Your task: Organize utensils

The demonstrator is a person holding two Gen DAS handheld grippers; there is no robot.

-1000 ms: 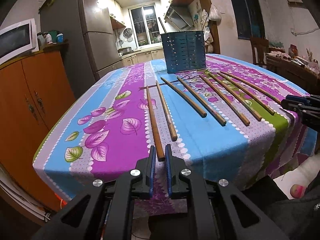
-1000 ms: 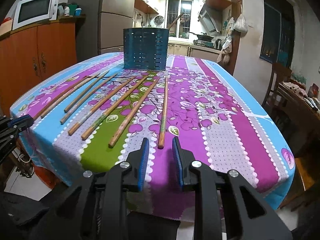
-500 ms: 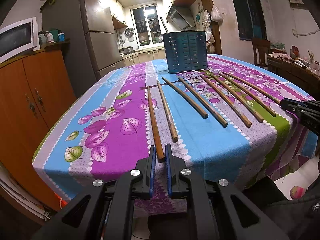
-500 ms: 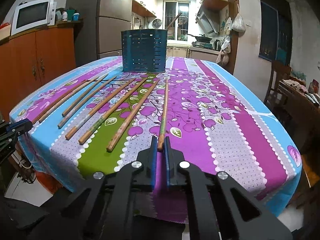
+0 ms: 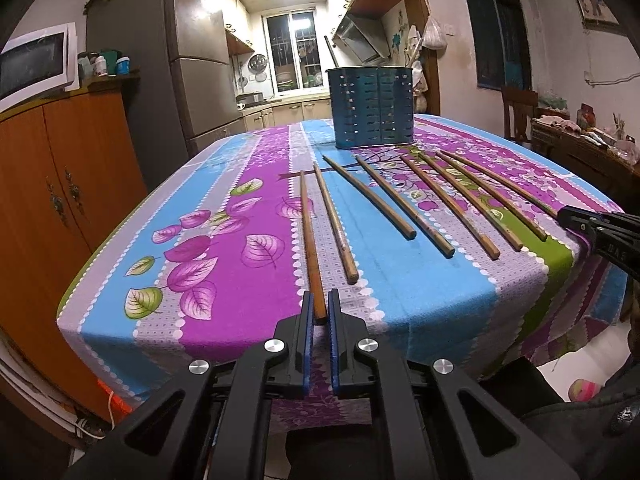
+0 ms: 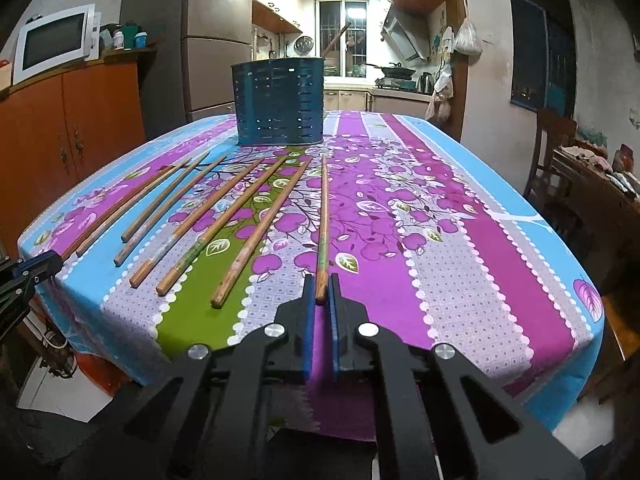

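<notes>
The right tongs (image 6: 320, 286) have just clamped shut on the rightmost chopstick (image 6: 323, 216), while the left tongs (image 5: 319, 304) grip the leftmost chopstick (image 5: 308, 236), both lying on the table (image 5: 224, 248) before the blue holder (image 5: 374, 108), ready for lifting.

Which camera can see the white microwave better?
The right wrist camera. There the microwave sits whole on the orange cabinet, with its dark door and white frame in plain sight. In the left wrist camera the microwave is squeezed against the picture's left edge, partly cut off.
</notes>
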